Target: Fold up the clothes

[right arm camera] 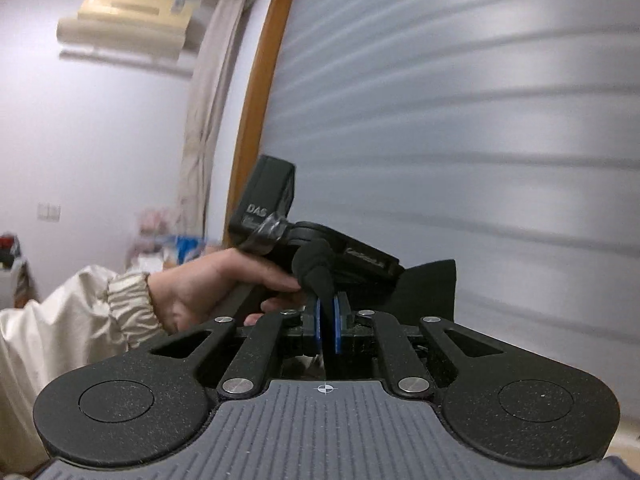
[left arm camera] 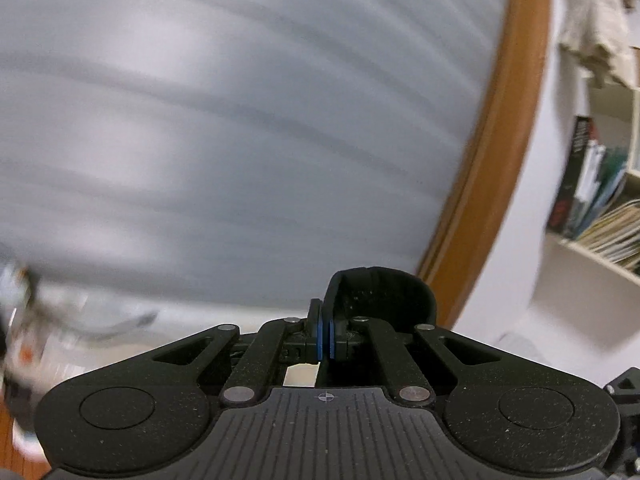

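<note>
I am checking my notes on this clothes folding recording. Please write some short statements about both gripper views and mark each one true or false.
1. The left gripper is shut on black fabric. True.
2. The right gripper stands wide open and empty. False: it is shut on black fabric.
3. A hand in a cream sleeve holds the other gripper's handle. True.
4. The blinds are bright red. False: they are grey-white.
</note>
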Available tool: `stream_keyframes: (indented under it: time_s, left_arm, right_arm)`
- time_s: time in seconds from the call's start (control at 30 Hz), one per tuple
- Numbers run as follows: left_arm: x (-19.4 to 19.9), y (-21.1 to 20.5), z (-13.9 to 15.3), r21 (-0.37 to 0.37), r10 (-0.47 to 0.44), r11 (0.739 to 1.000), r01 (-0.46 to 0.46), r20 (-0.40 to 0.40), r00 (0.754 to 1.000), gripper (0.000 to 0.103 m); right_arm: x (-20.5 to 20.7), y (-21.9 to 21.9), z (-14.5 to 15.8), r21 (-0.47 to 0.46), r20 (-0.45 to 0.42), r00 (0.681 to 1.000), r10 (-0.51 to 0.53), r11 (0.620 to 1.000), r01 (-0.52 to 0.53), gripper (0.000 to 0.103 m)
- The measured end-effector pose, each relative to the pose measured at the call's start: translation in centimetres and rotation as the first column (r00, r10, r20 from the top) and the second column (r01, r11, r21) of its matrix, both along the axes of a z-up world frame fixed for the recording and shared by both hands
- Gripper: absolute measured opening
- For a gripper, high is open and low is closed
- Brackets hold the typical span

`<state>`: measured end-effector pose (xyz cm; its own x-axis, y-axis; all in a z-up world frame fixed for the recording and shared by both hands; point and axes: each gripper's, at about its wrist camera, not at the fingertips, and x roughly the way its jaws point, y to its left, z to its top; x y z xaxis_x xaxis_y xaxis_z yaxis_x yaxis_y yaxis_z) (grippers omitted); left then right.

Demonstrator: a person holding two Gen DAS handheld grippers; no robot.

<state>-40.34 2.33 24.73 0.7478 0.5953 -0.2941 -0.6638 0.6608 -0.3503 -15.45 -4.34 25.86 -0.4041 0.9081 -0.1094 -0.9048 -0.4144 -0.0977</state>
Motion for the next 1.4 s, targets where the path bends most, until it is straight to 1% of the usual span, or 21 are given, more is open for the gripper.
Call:
stream_keyframes:
  time_s: [0.07, 0.13, 0.17, 0.2, 0.23, 0.27, 0.3, 0.33, 0.37, 0.4, 0.47, 0.53, 0.57, 0.63, 0.73, 0.87, 0.97, 1.03, 1.1, 1.2, 1.4]
  left_arm:
    - [-2.2, 0.8, -3.8, -0.062, 0.034, 0.997, -0.036, -0.031, 0.999, 0.006]
    - [-4.4, 1.9, -8.2, -0.137, 0.075, 0.987, -0.086, -0.085, 0.994, 0.007]
    - [-5.4, 2.2, -10.2, -0.167, 0.100, 0.979, -0.119, -0.119, 0.988, 0.013]
    - [-6.4, 2.5, -12.0, -0.192, 0.125, 0.969, -0.155, -0.158, 0.980, 0.018]
    - [-7.3, 2.6, -13.3, -0.201, 0.144, 0.963, -0.181, -0.183, 0.973, 0.028]
    - [-8.2, 2.5, -14.2, -0.203, 0.160, 0.958, -0.201, -0.201, 0.967, 0.031]
    - [-9.1, 2.3, -14.6, -0.196, 0.181, 0.955, -0.223, -0.211, 0.961, 0.035]
    - [-9.9, 2.1, -14.7, -0.185, 0.205, 0.951, -0.246, -0.217, 0.954, 0.044]
    - [-10.7, 1.9, -14.8, -0.174, 0.228, 0.947, -0.269, -0.223, 0.948, 0.055]
    - [-11.2, 1.8, -14.5, -0.163, 0.253, 0.943, -0.291, -0.223, 0.941, 0.059]
    - [-10.7, 1.3, -13.4, -0.135, 0.287, 0.938, -0.320, -0.218, 0.933, 0.072]
    - [-10.4, 0.9, -12.2, -0.099, 0.306, 0.938, -0.332, -0.210, 0.928, 0.081]
    - [-9.9, 0.9, -11.6, -0.082, 0.306, 0.941, -0.329, -0.206, 0.929, 0.082]
    - [-8.5, 0.8, -10.4, -0.054, 0.296, 0.949, -0.312, -0.200, 0.934, 0.086]
    - [-5.7, 0.1, -9.5, -0.014, 0.261, 0.963, -0.269, -0.189, 0.946, 0.100]
    - [-0.6, -0.8, -9.2, 0.020, 0.164, 0.986, -0.163, -0.184, 0.969, 0.099]
    - [4.0, -1.9, -9.7, 0.048, 0.074, 0.997, -0.066, -0.199, 0.977, 0.097]
    - [7.4, -2.7, -10.4, 0.064, 0.009, 0.998, 0.005, -0.219, 0.976, 0.098]
    - [10.8, -3.4, -11.3, 0.067, -0.055, 0.995, 0.074, -0.247, 0.967, 0.098]
    - [16.0, -4.5, -13.2, 0.064, -0.141, 0.984, 0.168, -0.308, 0.941, 0.098]
    - [23.3, -7.0, -16.7, 0.088, -0.231, 0.953, 0.289, -0.402, 0.886, 0.099]
  right_arm:
    - [-1.8, 1.7, -2.7, -0.092, -0.007, 1.000, 0.010, 0.996, -0.011, 0.013]
    - [-3.7, 3.4, -5.8, -0.186, -0.008, 0.999, 0.043, 0.982, -0.043, 0.025]
    - [-4.5, 3.6, -7.2, -0.217, -0.008, 0.998, 0.057, 0.974, -0.057, 0.036]
    - [-5.1, 4.0, -8.6, -0.250, -0.003, 0.998, 0.065, 0.966, -0.063, 0.038]
    - [-5.4, 4.3, -9.6, -0.279, 0.003, 0.997, 0.073, 0.958, -0.069, 0.038]
    - [-5.9, 4.1, -10.3, -0.295, 0.011, 0.996, 0.084, 0.952, -0.077, 0.038]
    - [-5.5, 3.7, -10.6, -0.298, 0.018, 0.996, 0.082, 0.952, -0.073, 0.040]
    - [-4.9, 3.2, -10.9, -0.300, 0.025, 0.997, 0.078, 0.952, -0.067, 0.043]
    - [-3.4, 2.6, -10.5, -0.300, 0.025, 0.998, 0.062, 0.953, -0.052, 0.051]
    - [-2.0, 2.2, -10.2, -0.297, 0.024, 0.999, 0.040, 0.954, -0.031, 0.055]
    - [0.6, 1.9, -9.9, -0.292, 0.027, 1.000, -0.015, 0.956, 0.022, 0.056]
    - [3.5, 0.7, -10.2, -0.296, 0.037, 0.996, -0.080, 0.951, 0.088, 0.056]
    - [5.0, 0.3, -10.2, -0.300, 0.041, 0.993, -0.112, 0.946, 0.119, 0.056]
    - [8.0, -1.1, -10.8, -0.308, 0.062, 0.981, -0.183, 0.932, 0.193, 0.056]
    - [12.6, -4.2, -11.8, -0.302, 0.086, 0.955, -0.284, 0.906, 0.296, 0.056]
    - [17.7, -8.0, -13.2, -0.324, 0.088, 0.920, -0.382, 0.862, 0.389, 0.055]
    - [19.4, -9.7, -15.9, -0.381, 0.088, 0.906, -0.413, 0.827, 0.414, 0.055]
    - [19.8, -10.5, -18.1, -0.424, 0.089, 0.903, -0.421, 0.804, 0.417, 0.055]
    - [20.0, -11.5, -20.0, -0.457, 0.085, 0.901, -0.426, 0.787, 0.415, 0.054]
    - [20.1, -12.8, -21.7, -0.480, 0.080, 0.895, -0.439, 0.770, 0.420, 0.052]
    - [19.3, -16.9, -21.4, -0.442, 0.111, 0.878, -0.465, 0.769, 0.463, 0.053]
